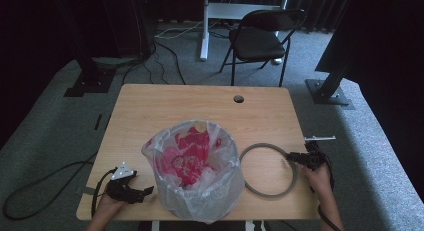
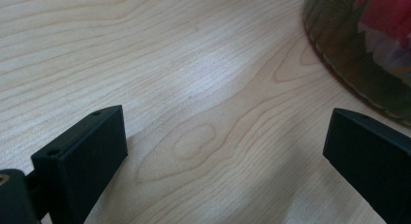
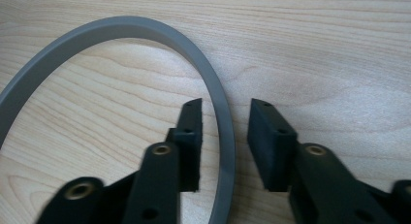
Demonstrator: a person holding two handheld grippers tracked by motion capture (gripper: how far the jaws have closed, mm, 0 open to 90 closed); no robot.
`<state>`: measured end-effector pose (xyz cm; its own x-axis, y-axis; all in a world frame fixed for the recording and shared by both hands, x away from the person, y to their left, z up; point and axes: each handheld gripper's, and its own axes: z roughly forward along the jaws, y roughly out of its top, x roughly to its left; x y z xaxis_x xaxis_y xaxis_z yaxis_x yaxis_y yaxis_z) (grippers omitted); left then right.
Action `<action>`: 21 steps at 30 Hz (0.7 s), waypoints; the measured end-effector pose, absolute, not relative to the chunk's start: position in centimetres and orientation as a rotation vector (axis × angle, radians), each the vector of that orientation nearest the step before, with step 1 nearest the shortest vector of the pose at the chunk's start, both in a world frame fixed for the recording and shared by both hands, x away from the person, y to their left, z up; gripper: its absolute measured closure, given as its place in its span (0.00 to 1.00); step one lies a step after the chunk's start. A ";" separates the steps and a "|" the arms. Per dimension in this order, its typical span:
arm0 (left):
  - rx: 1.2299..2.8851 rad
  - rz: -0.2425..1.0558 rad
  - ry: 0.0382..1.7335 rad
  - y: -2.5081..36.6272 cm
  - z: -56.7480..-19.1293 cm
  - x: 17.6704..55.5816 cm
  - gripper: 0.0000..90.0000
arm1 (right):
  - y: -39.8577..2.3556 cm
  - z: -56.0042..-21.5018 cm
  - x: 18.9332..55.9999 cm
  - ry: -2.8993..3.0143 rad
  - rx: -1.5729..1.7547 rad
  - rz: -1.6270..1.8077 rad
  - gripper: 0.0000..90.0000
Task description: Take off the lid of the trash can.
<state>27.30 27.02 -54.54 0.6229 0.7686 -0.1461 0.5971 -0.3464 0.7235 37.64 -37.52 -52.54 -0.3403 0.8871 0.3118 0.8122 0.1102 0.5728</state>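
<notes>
A bin (image 1: 200, 193) lined with a clear plastic bag stands near the front middle of the wooden table (image 1: 160, 108), with red and pink contents inside. A grey ring (image 1: 267, 194) lies flat just right of the bin. My right gripper (image 1: 291, 157) reaches in from the right at the ring's right edge. In the right gripper view the ring's band (image 3: 121, 26) runs between the jaws of the right gripper (image 3: 226, 107), which is open, with a gap on one side. My left gripper (image 1: 146, 192) rests open on the table left of the bin. The left gripper (image 2: 226, 120) has only bare wood between its jaws, and the bin's base (image 2: 358, 64) sits off to its upper right.
A cable hole (image 1: 238, 98) sits near the table's far edge. Beyond the table are a black folding chair (image 1: 262, 36) and a white desk leg (image 1: 204, 31). A black cable (image 1: 45, 183) loops over the carpet at the left. Dark stand bases flank the table.
</notes>
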 end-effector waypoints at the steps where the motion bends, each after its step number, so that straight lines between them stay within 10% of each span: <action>1: 2.069 0.281 1.068 27.0 -54.5 27.3 0.02 | -37.5 -52.5 37.6 2.257 1.731 1.038 0.68; 21: 2.057 0.292 1.061 27.1 -54.5 27.1 0.02 | -35.4 -50.1 36.8 2.268 1.654 1.102 0.22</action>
<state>27.14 27.09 -54.47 0.6238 0.7685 -0.1426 0.5875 -0.3406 0.7340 36.78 -35.41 -50.09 -0.3930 0.8674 0.3051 0.7758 0.1347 0.6164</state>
